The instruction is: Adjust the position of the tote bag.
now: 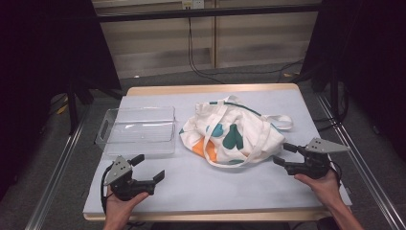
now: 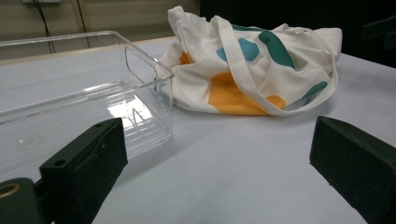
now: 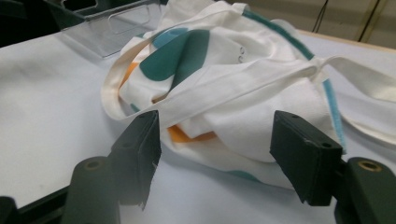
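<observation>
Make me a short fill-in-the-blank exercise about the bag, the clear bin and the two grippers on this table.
1. The cloth bag lies to the ____ of the clear bin in the high view.
2. The bin holds ____.
3. The right gripper points at the ____.
4. The left gripper has its jaws ____.

Answers: right; nothing; bag; open

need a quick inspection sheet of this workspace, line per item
surface: pale grey table top with a wooden edge, bare at the front
job's things: crumpled white tote bag with teal and orange patches, straps loose; clear plastic bin to its left, nothing seen inside
clutter: nothing seen
grippers: left gripper open, over bare table; right gripper open, jaws at the bag's right edge, not pressing it
cables: black cables on the floor behind the table
surroundings: dark frames at both sides, pale wall behind
</observation>
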### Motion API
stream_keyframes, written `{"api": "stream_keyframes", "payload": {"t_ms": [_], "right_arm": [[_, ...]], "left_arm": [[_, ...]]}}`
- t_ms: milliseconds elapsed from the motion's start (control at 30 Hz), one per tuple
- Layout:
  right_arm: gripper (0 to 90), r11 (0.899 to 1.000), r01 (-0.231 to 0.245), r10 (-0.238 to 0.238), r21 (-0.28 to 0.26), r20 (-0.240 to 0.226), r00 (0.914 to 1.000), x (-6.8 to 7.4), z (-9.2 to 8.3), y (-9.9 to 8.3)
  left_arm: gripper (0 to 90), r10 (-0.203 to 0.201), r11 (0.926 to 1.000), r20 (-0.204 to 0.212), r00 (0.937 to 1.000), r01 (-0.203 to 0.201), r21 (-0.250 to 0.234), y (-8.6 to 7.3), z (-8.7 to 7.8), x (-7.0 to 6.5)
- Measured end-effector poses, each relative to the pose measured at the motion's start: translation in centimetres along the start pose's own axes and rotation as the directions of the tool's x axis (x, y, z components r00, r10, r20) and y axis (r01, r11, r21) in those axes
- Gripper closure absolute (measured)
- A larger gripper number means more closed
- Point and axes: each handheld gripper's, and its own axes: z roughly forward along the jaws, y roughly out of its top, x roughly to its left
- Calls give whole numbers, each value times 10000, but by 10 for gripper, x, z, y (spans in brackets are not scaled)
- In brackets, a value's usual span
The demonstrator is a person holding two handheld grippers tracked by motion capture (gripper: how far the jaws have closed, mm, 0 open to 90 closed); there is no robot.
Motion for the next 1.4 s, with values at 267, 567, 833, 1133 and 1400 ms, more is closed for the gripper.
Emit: {"api": "stream_keyframes", "payload": {"t_ms": [267, 567, 833, 1133, 1400], "right_arm": [[423, 9987, 269, -248, 444, -488, 9985, 3, 3, 14], [482, 9947, 651, -563, 800, -1081, 9925, 4, 25, 33], [531, 9854, 816, -580, 1494, -1563, 9860, -1, 41, 52], [537, 9802, 587, -234, 1889, -1842, 9826, -13, 55, 72], [635, 9640, 645, -225, 2580, -1627, 9864, -31, 75, 90]], "left_arm": [[37, 360, 9993, 98, 9993, -360, 72, 0, -4, -2], [30, 523, 9983, 353, 9980, -531, 226, 0, -1, -4], [45, 399, 9990, 156, 9991, -402, 196, 0, -4, -1], [62, 447, 9984, 324, 9985, -458, 334, 0, -3, -1], [62, 485, 9981, 254, 9985, -494, 365, 1, -3, 0]]}}
